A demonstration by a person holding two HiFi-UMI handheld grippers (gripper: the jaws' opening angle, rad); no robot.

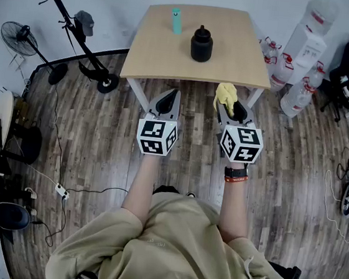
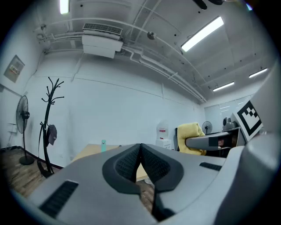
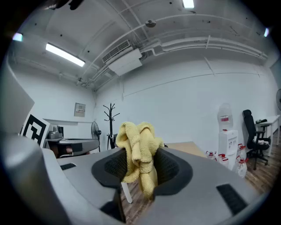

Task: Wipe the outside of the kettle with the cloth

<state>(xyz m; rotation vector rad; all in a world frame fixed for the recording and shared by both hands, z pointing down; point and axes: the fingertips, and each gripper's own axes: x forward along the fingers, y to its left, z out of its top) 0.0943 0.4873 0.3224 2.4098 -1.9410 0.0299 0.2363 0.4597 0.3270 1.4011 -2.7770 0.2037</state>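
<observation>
The black kettle [image 1: 201, 44] stands near the middle of the wooden table [image 1: 153, 55], well ahead of both grippers. My right gripper [image 1: 227, 101] is shut on a yellow cloth [image 1: 225, 95], which bunches up between its jaws [image 3: 139, 151] and hangs down a little. It hovers over the floor just short of the table's near edge. My left gripper [image 1: 168, 99] is shut with nothing in it, level with the right one; its jaws meet in the left gripper view [image 2: 140, 149]. The cloth [image 2: 190, 132] also shows at the right there.
A teal bottle [image 1: 175, 20] stands at the table's far side. Water jugs and a dispenser [image 1: 309, 32] stand right of the table, a coat rack [image 1: 64, 10] and fan [image 1: 20, 40] to the left. An office chair [image 1: 348, 71] sits far right. Cables lie on the wooden floor.
</observation>
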